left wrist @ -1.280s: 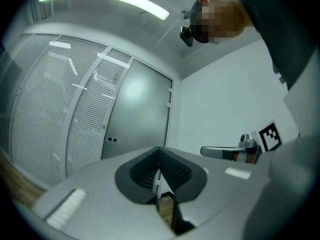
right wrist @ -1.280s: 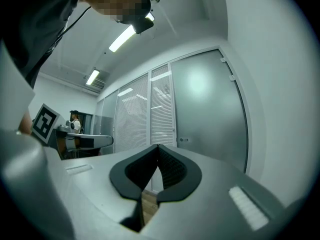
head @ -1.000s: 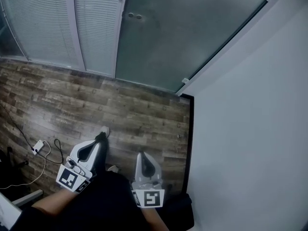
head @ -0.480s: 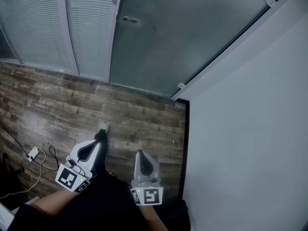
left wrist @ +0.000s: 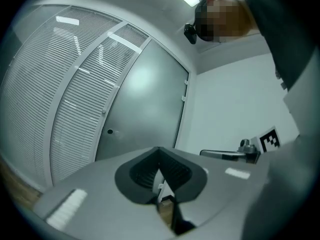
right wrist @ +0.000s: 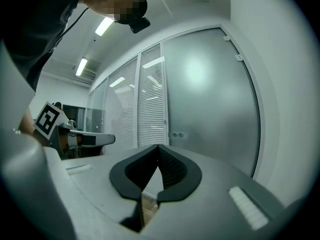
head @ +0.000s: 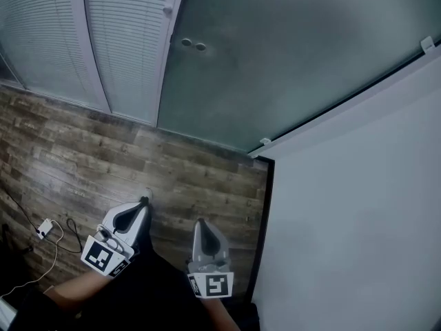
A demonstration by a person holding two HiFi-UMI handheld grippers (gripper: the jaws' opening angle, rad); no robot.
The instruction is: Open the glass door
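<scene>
The frosted glass door stands closed ahead, with two small round fittings near its left edge and hinge clips on its right edge. My left gripper and right gripper are held side by side low over the wooden floor, pointing toward the door and well short of it. Both are shut with nothing between the jaws. In the left gripper view, the left gripper faces the door. In the right gripper view, the right gripper points at the door and its fittings.
Glass panels with white blinds run left of the door. A white wall with a dark skirting strip closes the right side. A white plug and cable lie on the floor at the left.
Both grippers and the head camera have been carried toward the door, which now looks larger and nearer. The jaws stayed shut.
</scene>
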